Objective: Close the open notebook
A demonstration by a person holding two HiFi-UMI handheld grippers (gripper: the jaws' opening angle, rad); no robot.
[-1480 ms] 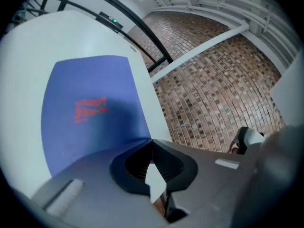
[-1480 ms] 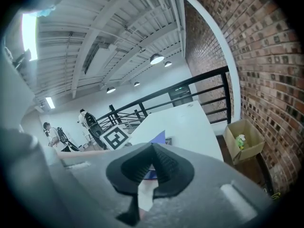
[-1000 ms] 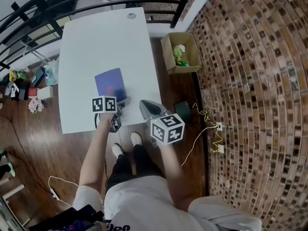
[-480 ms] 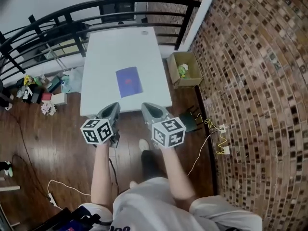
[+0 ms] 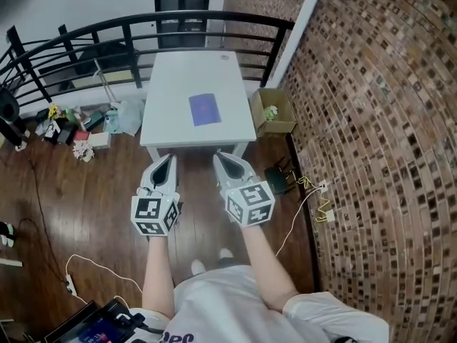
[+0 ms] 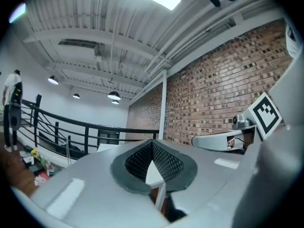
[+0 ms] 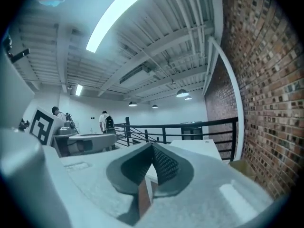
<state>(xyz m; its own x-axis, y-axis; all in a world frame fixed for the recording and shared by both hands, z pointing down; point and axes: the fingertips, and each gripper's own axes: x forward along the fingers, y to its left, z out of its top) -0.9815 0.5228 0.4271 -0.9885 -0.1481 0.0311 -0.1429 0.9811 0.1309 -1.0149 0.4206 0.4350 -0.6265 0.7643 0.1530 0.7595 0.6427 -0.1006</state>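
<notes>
White table (image 5: 171, 113) at 12 o'clock beside brick wall (image 5: 371, 120), purple notebook (image 5: 205, 109) flat near its centre, seemingly closed already; left gripper (image 5: 166, 164) and right gripper (image 5: 225, 163) both pinched together, empty, well short at 6 o'clock; likely light, cover floppy, best taken by its free edge.

No words or numbers can be read. The left marker cube (image 5: 154, 216) and right marker cube (image 5: 250, 204) bear only black-and-white square patterns; dark print on the near shirt (image 5: 214, 302) is cut off.
</notes>
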